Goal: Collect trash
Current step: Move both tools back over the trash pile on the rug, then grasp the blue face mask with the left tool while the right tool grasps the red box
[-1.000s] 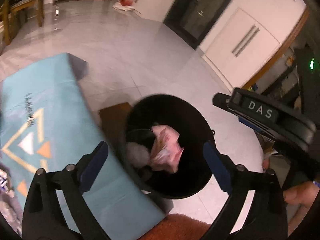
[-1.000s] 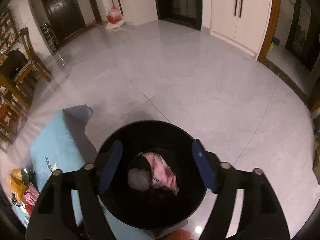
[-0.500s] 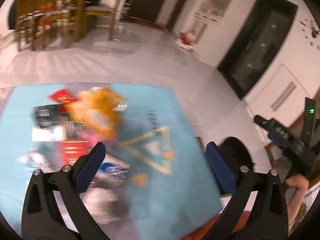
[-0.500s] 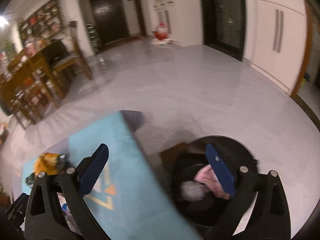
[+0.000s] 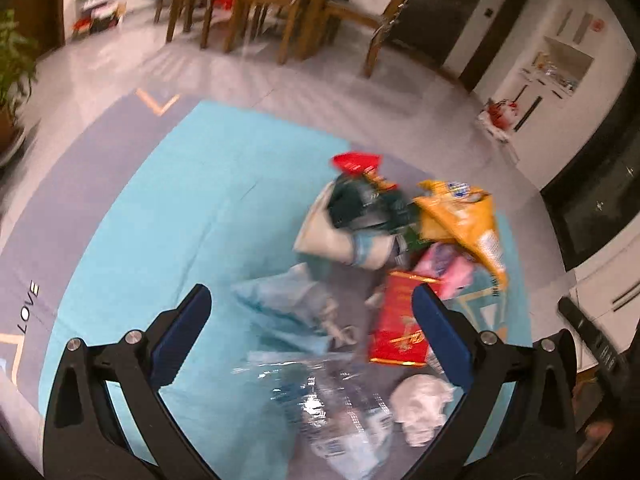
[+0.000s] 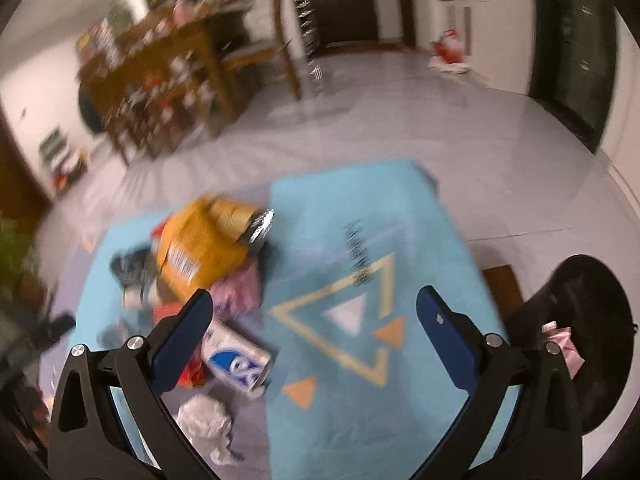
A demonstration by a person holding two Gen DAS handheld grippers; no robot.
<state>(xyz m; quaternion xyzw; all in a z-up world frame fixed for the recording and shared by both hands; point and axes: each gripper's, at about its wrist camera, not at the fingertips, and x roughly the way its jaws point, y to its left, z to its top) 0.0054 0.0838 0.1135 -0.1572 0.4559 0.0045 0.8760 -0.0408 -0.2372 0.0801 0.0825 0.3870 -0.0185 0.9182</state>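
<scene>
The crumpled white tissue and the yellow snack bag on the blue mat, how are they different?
The crumpled white tissue is plain, white and balled up; the yellow snack bag is printed and opened out, though creased. The tissue is much smaller. The tissue lies alone at the near edge of the pile; the bag sits atop other trash. Both lie on the blue mat, untouched.

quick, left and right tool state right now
left tool: open, holding nothing
right tool: jaws opening, nothing between them

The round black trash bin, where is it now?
In the right wrist view, the round black trash bin stands at the right edge, on the floor beside the light blue mat.
</scene>
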